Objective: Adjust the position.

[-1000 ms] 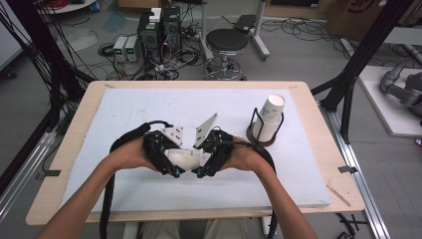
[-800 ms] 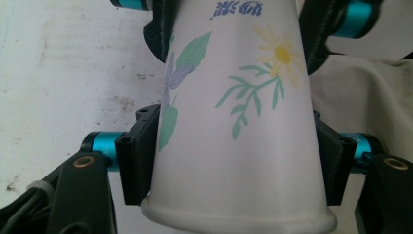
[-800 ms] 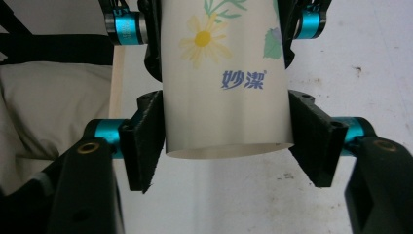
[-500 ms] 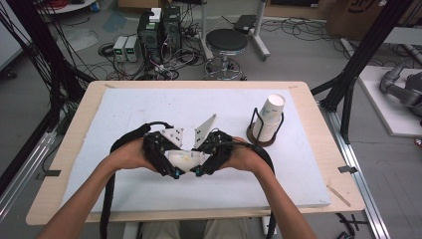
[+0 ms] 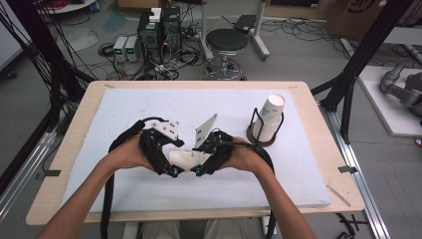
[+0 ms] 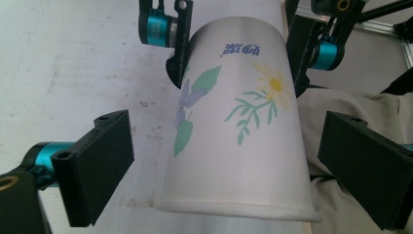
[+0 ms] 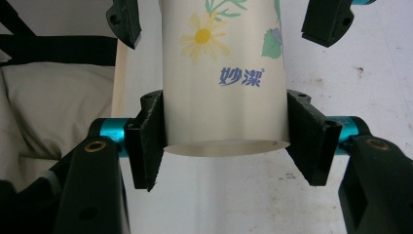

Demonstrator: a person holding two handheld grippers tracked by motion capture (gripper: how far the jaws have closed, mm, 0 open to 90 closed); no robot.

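Paper cup [image 5: 185, 158] changing hands.
Right gripper [image 7: 225, 146] pinches its base; left gripper [image 6: 226, 170] jaws just opened, standing clear.

The high view looks forward and down on my table [image 5: 298, 189] from above my side, far enough back to take in the floor beyond, my forearms entering from the bottom edge. The camera on my left gripper [image 6: 229, 146] looks close along its jaws; the one on my right gripper [image 7: 225, 136] does likewise from the opposite side. Both share the paper cup [image 6: 234, 126] at frame centre.
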